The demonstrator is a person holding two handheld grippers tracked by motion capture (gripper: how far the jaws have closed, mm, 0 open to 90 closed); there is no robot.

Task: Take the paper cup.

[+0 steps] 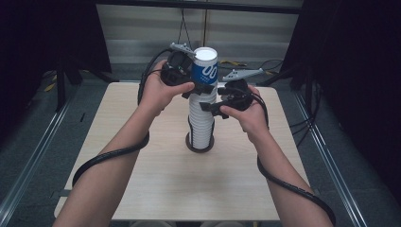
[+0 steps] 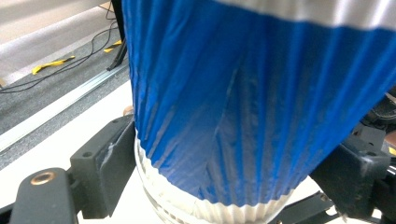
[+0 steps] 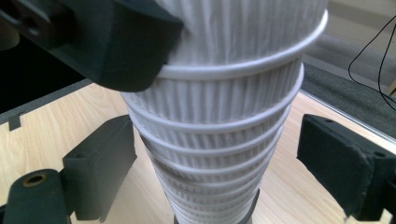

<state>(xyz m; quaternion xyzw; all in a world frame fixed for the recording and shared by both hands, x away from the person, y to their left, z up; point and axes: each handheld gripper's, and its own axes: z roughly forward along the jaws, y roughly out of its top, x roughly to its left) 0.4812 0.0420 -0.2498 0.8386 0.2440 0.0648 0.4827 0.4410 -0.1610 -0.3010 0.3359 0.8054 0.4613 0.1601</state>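
A tall stack of white ribbed paper cups (image 1: 202, 124) stands on a dark round base (image 1: 199, 145) at the table's middle. On top sits a blue cup (image 1: 205, 70) with white numerals. My left gripper (image 1: 200, 88) is shut on the blue cup (image 2: 243, 93) near its bottom edge, and both pads touch its creased wall. My right gripper (image 1: 208, 107) is lower, open around the white stack (image 3: 219, 140). Its left pad (image 3: 100, 172) is close to the cups, and its right pad (image 3: 341, 168) stands clear of them. The left gripper's jaw crosses the top left of the right gripper view.
The light wooden table (image 1: 142, 189) has bare room all around the stack. Both forearms reach in from the near edge with cables trailing. Metal rails (image 1: 28, 165) run along the floor on both sides. Black cables and a yellow item (image 2: 51, 63) lie beyond the far edge.
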